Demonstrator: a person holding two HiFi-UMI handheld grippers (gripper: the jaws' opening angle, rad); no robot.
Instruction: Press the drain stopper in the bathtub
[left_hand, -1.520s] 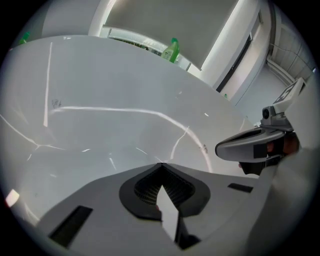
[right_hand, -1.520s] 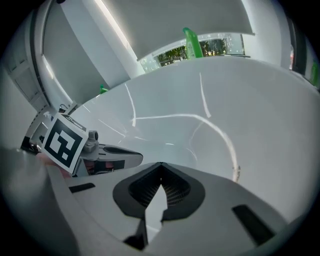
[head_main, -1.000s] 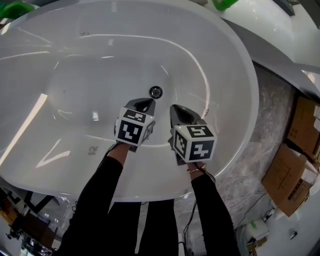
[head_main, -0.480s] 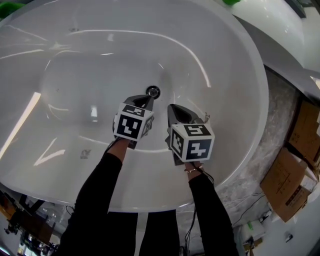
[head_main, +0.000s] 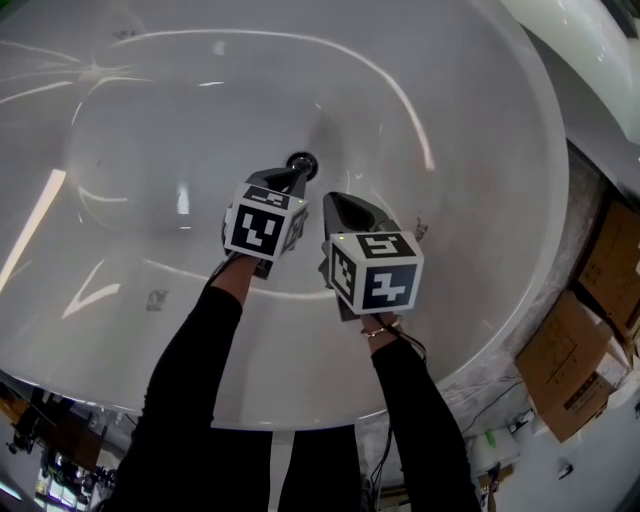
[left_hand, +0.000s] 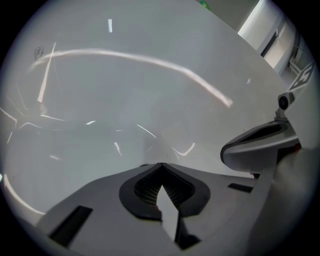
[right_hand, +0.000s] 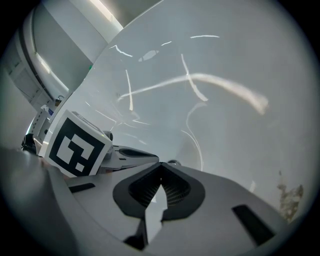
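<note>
Now the left gripper (head_main: 297, 178), closed and empty, is pointing just beside the drain stopper (head_main: 302, 161) in the bathtub (head_main: 460, 130), while the right gripper (head_main: 333, 204), closed and empty too, is hovering to its right.

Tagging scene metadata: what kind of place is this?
Probably a showroom or storeroom rather than a home bathroom: a freestanding white bathtub, cardboard boxes on the floor beside it, and what looks like another tub behind.

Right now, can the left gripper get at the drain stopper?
Probably yes: the left gripper, jaws shut, sits right at the drain stopper in the head view, with nothing between them. The right gripper is off to one side.
</note>
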